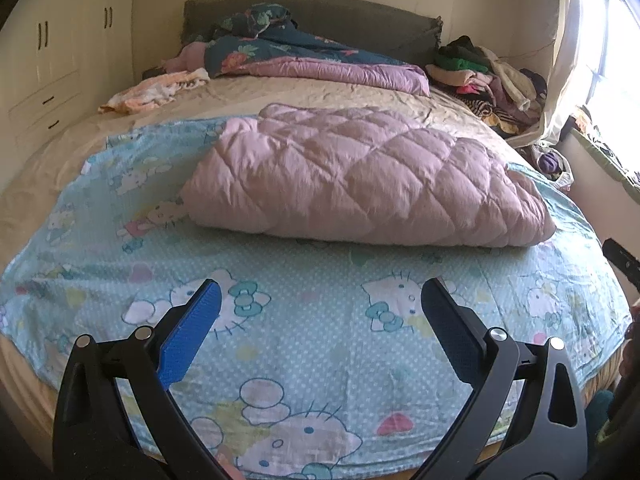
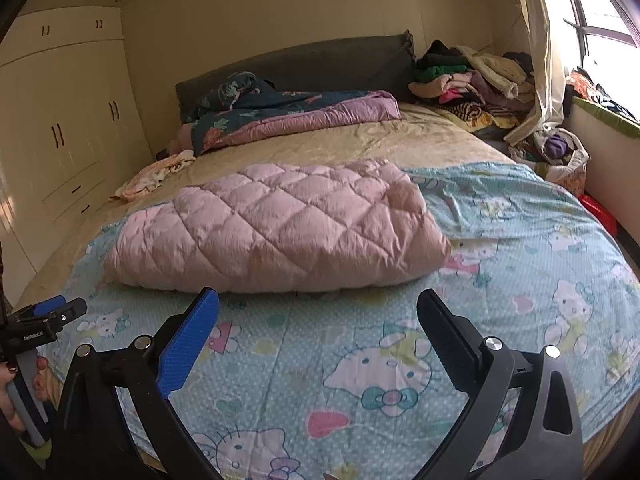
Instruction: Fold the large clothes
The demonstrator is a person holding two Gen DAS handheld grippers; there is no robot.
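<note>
A pink quilted garment [image 1: 360, 184] lies folded in a thick rectangle on a light blue cartoon-cat sheet [image 1: 304, 340] spread over the near part of the bed. It also shows in the right wrist view [image 2: 276, 228] on the same sheet [image 2: 520, 260]. My left gripper [image 1: 320, 296] is open and empty, hovering over the sheet in front of the garment. My right gripper [image 2: 318, 304] is open and empty, also just short of the garment's near edge. The left gripper's tip [image 2: 60, 308] shows at the left edge of the right wrist view.
A dark floral and purple duvet [image 1: 304, 56] lies by the grey headboard [image 1: 360, 16]. A pile of clothes [image 1: 488, 76] sits at the bed's far right, near the curtain and window. A small peach cloth [image 1: 156, 92] lies at far left. Cream wardrobes [image 1: 56, 64] line the left wall.
</note>
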